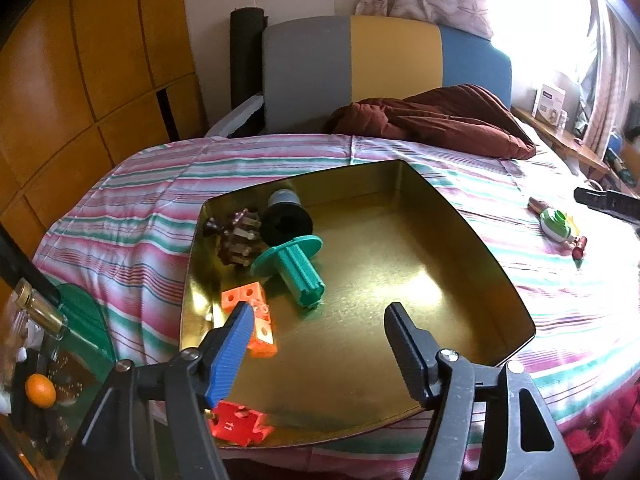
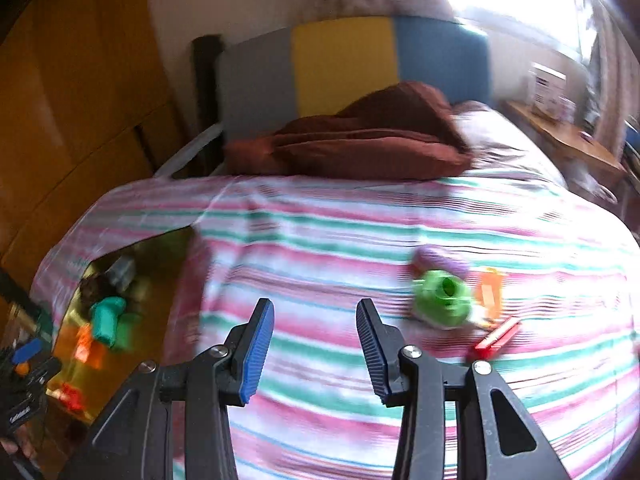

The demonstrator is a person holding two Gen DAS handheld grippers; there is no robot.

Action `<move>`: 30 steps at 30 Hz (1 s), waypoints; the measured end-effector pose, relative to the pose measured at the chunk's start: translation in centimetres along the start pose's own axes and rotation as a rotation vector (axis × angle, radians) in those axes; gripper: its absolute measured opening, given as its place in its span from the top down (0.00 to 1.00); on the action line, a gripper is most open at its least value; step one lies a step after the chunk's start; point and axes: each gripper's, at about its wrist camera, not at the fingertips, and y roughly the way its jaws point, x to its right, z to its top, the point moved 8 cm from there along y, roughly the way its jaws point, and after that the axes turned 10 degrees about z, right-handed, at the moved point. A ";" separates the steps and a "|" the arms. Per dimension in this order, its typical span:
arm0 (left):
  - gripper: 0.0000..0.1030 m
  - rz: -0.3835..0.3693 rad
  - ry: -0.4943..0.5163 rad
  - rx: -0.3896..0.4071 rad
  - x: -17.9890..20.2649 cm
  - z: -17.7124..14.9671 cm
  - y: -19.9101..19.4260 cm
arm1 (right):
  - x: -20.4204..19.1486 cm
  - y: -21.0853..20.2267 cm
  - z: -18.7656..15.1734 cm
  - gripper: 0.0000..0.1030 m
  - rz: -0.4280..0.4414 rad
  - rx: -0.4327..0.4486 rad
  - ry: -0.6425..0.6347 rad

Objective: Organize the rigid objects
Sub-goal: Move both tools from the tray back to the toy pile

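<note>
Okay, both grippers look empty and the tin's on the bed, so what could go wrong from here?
1. The gold tin sits on a soft striped bedspread near the edge; pressing on it might tip it.
2. The right wrist view is blurred, so the right gripper may misjudge the green piece.
3. The red piece lies close under the left gripper.

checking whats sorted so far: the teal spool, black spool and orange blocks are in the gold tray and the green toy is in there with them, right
Not quite. The green toy is not in the gold tray; it lies on the striped bedspread, off to the tray's right, as the right wrist view shows. The teal spool, black spool and orange blocks are in the tray.
</note>
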 end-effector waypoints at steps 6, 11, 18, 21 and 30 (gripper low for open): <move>0.33 -0.049 0.038 0.003 2.1 0.9 -0.3 | 9.2 -1.7 0.5 0.58 -0.161 0.048 0.118; 0.33 -0.107 0.092 0.004 5.7 2.1 -0.5 | 17.1 -3.5 -1.7 0.58 -0.268 0.097 0.312; 0.33 -0.232 0.193 -0.006 12.9 3.3 -0.7 | 21.8 -4.9 -2.7 0.58 -0.249 0.144 0.577; 0.33 -0.287 0.236 -0.025 16.6 3.6 -0.5 | 21.7 -4.3 -2.8 0.58 -0.197 0.127 0.621; 0.33 -0.509 0.199 -0.273 26.7 3.7 2.4 | 20.5 -3.6 -2.6 0.58 -0.118 0.097 0.627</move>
